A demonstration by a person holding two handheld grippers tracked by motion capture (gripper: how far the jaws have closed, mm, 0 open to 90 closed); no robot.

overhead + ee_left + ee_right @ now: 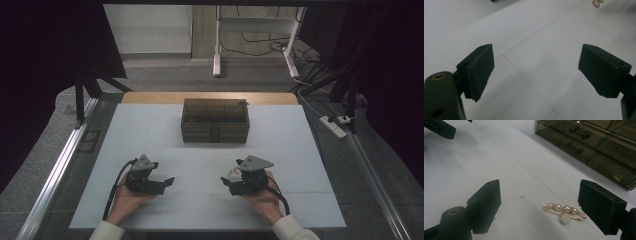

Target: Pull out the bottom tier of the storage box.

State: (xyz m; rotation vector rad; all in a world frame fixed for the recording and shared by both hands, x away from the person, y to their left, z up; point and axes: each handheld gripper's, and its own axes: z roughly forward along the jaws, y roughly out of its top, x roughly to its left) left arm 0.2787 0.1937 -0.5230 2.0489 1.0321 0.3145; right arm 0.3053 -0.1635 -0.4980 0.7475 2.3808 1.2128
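Note:
A gold pin brooch [565,212] with a row of pearls and a hanging beaded ball lies flat on the white table top [200,200]. My right gripper [539,205] stands open around it, and the brooch sits nearer the right-hand jaw without touching either. From above, the brooch [232,171] shows just ahead of my right gripper [227,180]. My left gripper [160,184] is open and empty at the front left, pointing toward the right one. In the left gripper view its jaws [536,70] are wide apart over bare table, with the brooch [596,3] far off.
A smoky see-through drawer box [215,120] stands at the back middle of the table, its small drawer handles [575,148] facing me. One jaw of the left gripper [440,128] shows far off in the right gripper view. A white stand [255,40] and cables lie beyond the table.

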